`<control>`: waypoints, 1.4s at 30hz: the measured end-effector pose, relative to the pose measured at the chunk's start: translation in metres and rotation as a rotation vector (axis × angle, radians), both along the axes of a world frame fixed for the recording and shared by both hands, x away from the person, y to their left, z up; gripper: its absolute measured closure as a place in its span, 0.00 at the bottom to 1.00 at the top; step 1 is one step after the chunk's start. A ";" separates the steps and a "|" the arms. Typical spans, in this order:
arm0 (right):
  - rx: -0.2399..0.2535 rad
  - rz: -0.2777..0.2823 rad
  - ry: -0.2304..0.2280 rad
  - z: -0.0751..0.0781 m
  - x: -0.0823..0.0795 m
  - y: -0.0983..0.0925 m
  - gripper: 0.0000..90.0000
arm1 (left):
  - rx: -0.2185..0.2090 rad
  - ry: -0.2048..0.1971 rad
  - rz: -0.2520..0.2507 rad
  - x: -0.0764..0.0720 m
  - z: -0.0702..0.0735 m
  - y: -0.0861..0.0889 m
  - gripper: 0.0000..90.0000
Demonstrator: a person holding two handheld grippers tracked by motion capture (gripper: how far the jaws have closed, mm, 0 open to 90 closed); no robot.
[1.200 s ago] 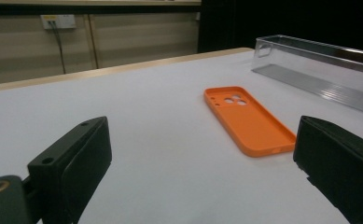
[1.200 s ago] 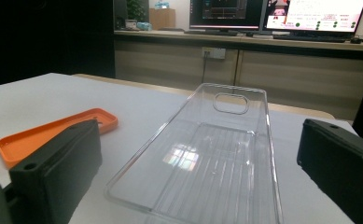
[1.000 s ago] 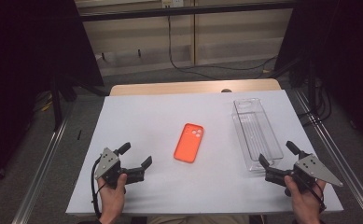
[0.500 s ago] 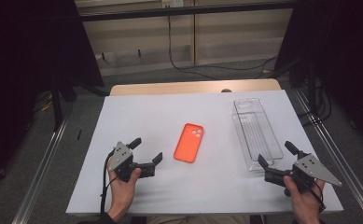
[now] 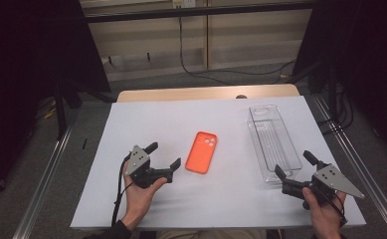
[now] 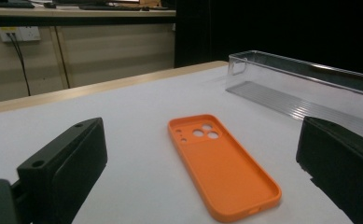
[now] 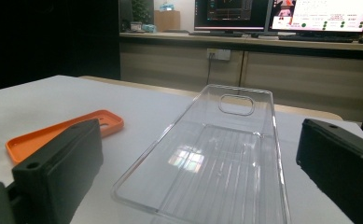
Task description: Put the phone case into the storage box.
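Note:
An orange phone case [image 5: 203, 152] lies flat, open side up, near the middle of the white table [image 5: 146, 124]. My left gripper [image 5: 163, 155] stands open just left of it, jaws pointing at the case [image 6: 221, 165] with nothing between them. A clear plastic tray [image 5: 272, 139] lies lengthwise on the right side of the table. My right gripper [image 5: 293, 163] is open at the tray's near end, empty, looking along the tray [image 7: 216, 163]; the orange case [image 7: 58, 135] lies off to its left.
The table's wooden far edge [image 5: 206, 93] runs behind the white top. Metal rails [image 5: 47, 179] flank the table on both sides. A cable [image 5: 117, 199] trails from the left gripper along the person's forearm.
My left gripper has moved right and forward across the table toward the orange case, staying open. The right gripper has hardly moved.

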State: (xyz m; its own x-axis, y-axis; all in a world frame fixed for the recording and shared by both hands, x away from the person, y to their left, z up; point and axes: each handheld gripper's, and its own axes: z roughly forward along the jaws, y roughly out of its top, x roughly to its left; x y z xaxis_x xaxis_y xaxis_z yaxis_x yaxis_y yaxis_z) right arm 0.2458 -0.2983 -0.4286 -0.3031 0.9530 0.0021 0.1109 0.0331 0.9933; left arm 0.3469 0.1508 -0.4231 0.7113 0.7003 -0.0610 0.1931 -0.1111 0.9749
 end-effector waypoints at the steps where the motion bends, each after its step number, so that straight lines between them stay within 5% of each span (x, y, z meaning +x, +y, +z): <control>1: 0.001 0.001 -0.001 0.000 0.000 0.000 0.00 | 0.001 0.004 0.001 0.001 0.001 -0.002 0.02; 18: -0.003 0.002 0.002 0.000 0.000 0.000 0.00 | 0.036 0.028 -0.036 0.017 0.008 -0.016 0.02; 30: 0.000 0.003 0.002 0.000 0.000 0.000 0.00 | 0.065 0.089 -0.097 0.034 0.007 -0.034 0.04; 42: -0.004 0.010 0.007 0.000 0.000 0.000 0.00 | 0.203 0.197 -0.129 0.054 0.006 -0.052 0.03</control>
State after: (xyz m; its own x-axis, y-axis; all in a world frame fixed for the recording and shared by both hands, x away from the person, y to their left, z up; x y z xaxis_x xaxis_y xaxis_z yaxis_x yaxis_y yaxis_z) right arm 0.2457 -0.2981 -0.4290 -0.3126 0.9499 0.0002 0.1178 0.0385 0.9923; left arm 0.4010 0.0991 -0.4175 0.7835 0.6170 -0.0742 0.3475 -0.3360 0.8754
